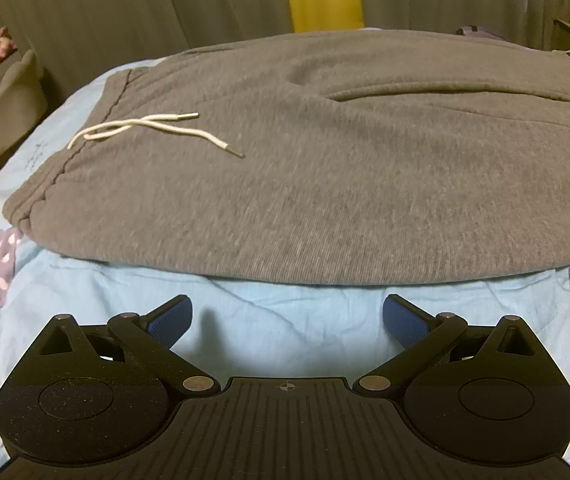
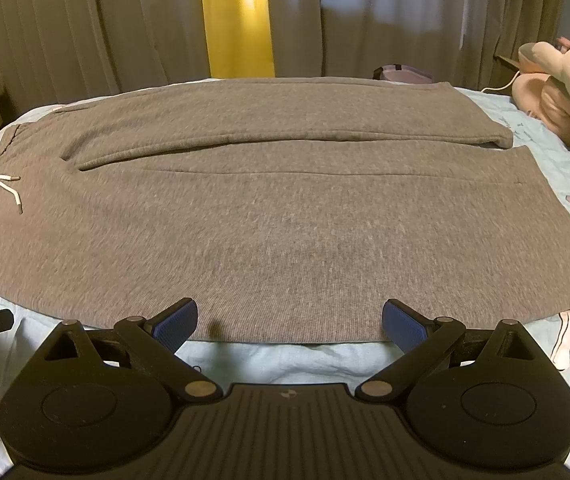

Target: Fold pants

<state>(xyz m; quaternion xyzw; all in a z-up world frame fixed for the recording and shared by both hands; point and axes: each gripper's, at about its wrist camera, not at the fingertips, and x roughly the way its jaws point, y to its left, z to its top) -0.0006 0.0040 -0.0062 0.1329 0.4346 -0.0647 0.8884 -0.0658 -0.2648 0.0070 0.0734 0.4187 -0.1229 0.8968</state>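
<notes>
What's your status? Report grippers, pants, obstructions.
Left gripper open, empty. Right gripper open, empty. Grey pants flat, unfolded on bed. Nothing in the way.

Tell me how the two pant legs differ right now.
The near leg lies flat and spread wide, its hem cut off by the right edge of the right wrist view; the far leg looks narrower and ends at a rounded cuff. The near leg's edge sits by the right gripper; the far leg runs beside the curtains. Both are grey.

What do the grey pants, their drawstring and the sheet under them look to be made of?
Pants: heathered knit, likely cotton fleece; fine ribbed, matte surface.
Drawstring: white woven cord, apparently metal-tipped.
Sheet: light blue thin woven fabric, probably cotton; fine creases, printed figures.
</notes>
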